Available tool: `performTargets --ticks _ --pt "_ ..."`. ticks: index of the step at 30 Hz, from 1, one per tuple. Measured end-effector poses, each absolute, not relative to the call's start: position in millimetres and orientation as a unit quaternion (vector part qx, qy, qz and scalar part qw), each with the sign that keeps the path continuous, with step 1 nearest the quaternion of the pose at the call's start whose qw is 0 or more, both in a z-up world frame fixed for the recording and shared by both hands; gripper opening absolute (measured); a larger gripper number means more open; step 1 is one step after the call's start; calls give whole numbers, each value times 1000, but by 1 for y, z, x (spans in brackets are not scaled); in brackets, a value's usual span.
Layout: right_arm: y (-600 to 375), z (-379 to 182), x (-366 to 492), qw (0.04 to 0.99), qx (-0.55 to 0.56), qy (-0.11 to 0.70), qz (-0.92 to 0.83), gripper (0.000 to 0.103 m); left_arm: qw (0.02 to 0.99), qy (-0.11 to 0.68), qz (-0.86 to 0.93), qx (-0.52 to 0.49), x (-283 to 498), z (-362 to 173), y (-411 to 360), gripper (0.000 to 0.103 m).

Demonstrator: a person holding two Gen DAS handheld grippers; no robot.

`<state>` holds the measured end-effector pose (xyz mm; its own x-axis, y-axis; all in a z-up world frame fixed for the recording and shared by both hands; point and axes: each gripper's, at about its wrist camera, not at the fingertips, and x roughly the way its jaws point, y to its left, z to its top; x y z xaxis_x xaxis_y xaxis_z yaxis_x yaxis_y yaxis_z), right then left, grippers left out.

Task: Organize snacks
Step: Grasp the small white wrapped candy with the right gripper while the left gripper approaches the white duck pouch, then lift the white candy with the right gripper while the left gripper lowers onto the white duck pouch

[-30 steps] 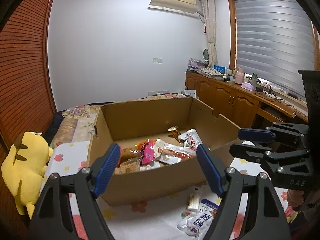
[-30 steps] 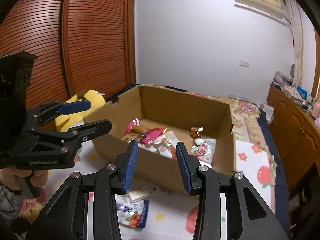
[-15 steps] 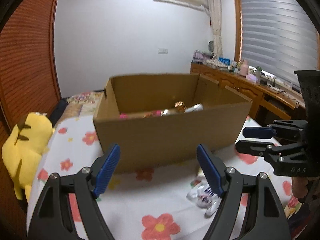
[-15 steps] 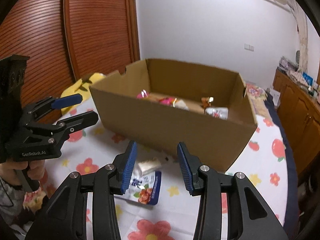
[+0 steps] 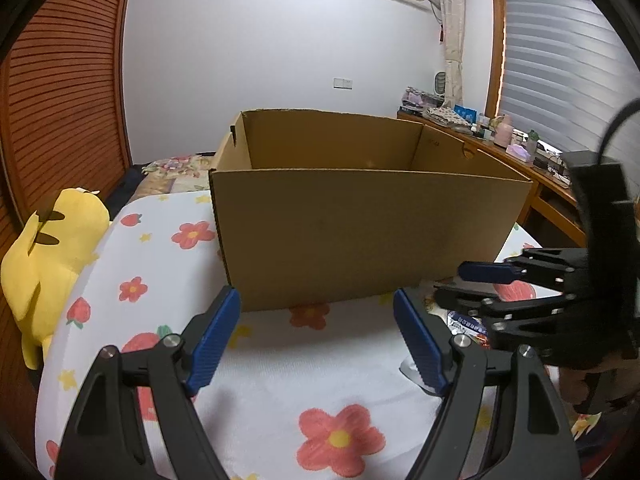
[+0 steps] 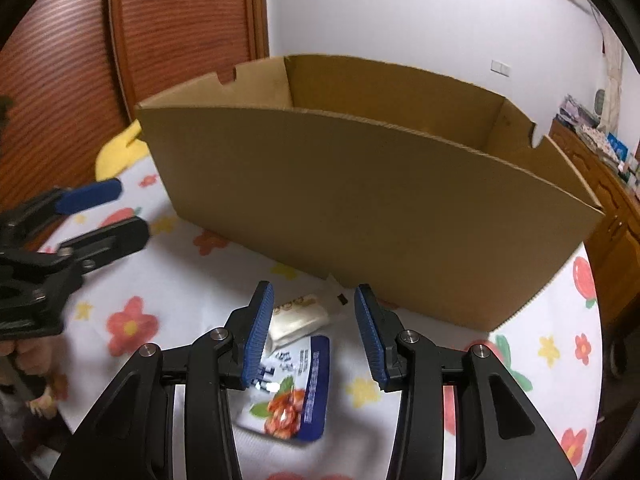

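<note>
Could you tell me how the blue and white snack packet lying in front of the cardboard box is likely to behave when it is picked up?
The blue and white snack packet lies flat and thin, so it is probably light and floppy. Its glossy film shows glare, so it may slip between the pads. It could also drag the cream packet that seems to touch it.

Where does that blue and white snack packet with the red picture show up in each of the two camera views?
Left wrist view: blue and white snack packet at right, mostly hidden behind the right gripper.
Right wrist view: packet bottom centre, below that gripper's open jaws.
Shared landmark: cardboard box, just behind it.
</note>
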<state>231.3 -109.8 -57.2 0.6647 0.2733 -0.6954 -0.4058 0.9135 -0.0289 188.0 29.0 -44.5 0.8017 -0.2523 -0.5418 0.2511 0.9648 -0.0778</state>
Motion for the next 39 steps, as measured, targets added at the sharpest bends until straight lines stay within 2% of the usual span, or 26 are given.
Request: performTargets --ticks 6,10,16,21,30,39 --pt "-98 -72 243 902 -115 385 158 43 950 285 -130 9 186 -48 27 79" --pt "-99 -79 246 897 -119 399 150 50 949 285 -129 14 186 -51 25 79" --pt "-117 -86 252 885 -79 430 161 50 949 288 -130 14 187 -53 24 79" --pt "-129 -83 250 885 -69 431 162 20 947 290 -136 18 186 -53 20 79" --pt "-155 -67 227 894 -36 409 181 20 929 310 -194 50 180 -53 -6 79" --pt "-217 -61 174 906 -40 386 168 20 902 333 -239 138 159 -66 -38 79"
